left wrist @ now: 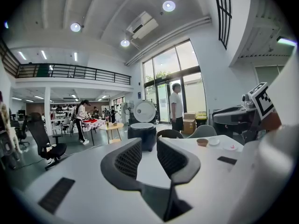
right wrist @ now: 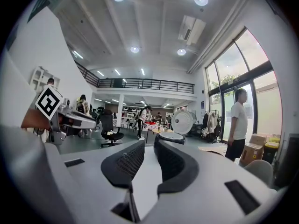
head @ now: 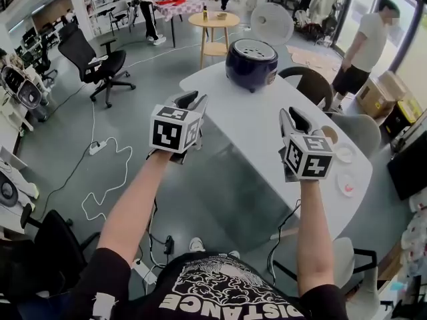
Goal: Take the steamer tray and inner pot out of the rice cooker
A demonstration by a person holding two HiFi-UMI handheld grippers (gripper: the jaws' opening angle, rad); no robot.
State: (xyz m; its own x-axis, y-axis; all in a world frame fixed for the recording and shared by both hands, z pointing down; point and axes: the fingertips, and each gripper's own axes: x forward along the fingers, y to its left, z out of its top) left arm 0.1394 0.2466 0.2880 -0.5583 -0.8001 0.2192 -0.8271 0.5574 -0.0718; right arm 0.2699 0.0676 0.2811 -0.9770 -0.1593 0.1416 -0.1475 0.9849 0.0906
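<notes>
Both grippers empty, held short of the closed rice cooker

The rounded, dark blue rice cooker (head: 251,63), with its pale lid down, sits at upper centre on the far end of the smooth white table (head: 247,122), well apart from both grippers. The left gripper (head: 189,101) is at centre left by the table's edge. The right gripper (head: 294,119) is at centre right over the tabletop. Each one's ribbed black jaws stand slightly parted on nothing. Bare tabletop lies between the grippers and the cooker, and small dishes (head: 346,183) hug the right rim.
</notes>
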